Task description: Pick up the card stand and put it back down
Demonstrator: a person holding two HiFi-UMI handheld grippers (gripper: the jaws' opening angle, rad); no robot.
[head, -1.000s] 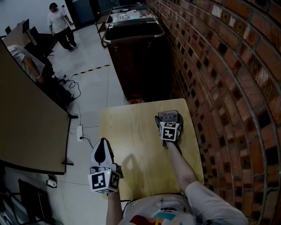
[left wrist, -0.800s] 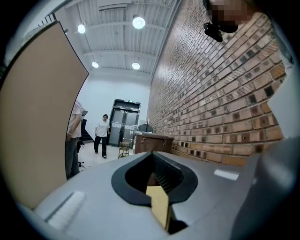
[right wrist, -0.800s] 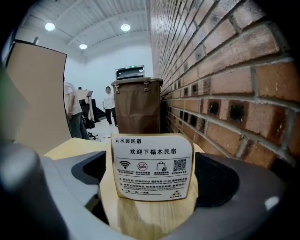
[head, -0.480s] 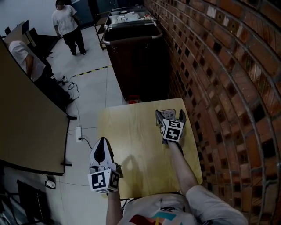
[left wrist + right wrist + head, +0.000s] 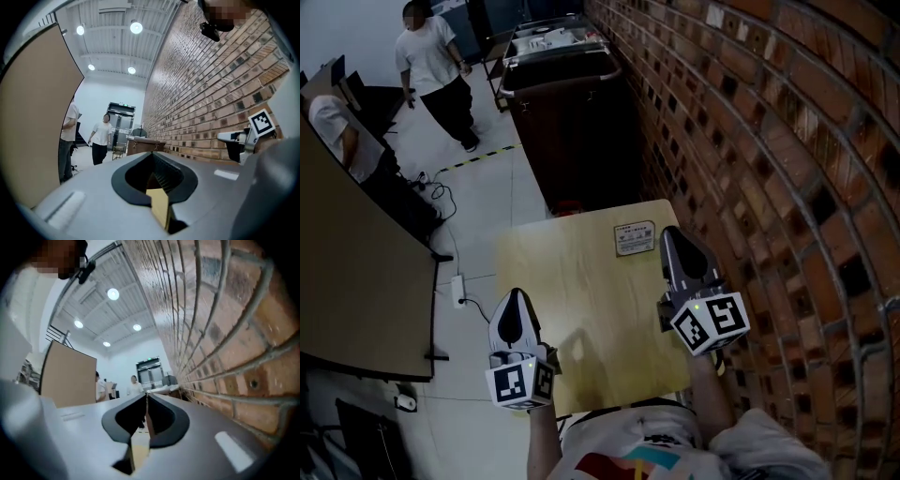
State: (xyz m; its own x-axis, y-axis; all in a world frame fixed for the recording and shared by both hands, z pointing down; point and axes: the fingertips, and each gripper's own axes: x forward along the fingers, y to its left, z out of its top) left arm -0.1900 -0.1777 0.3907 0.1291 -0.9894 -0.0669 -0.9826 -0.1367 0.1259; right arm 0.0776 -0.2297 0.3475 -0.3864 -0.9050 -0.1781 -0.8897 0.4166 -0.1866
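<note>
The card stand, a small pale printed card, rests on the light wooden table near its far edge. Nothing touches it. My right gripper hovers just right of the card, over the table's right side by the brick wall. Its jaws are closing, tips meeting, with nothing between them; the right gripper view shows the same tips together and empty. My left gripper stays at the table's near left edge, shut and empty, as its own tips show. From the left gripper view I see the right gripper off to the side.
A brick wall runs close along the table's right side. A dark cart stands beyond the table. A person walks on the floor at the back left. A large brown desk and a power strip lie left.
My right gripper, earlier open around the card stand at the far edge, has pulled back to the right and shut empty. The card stand now sits free on the table. The left gripper stayed put.
</note>
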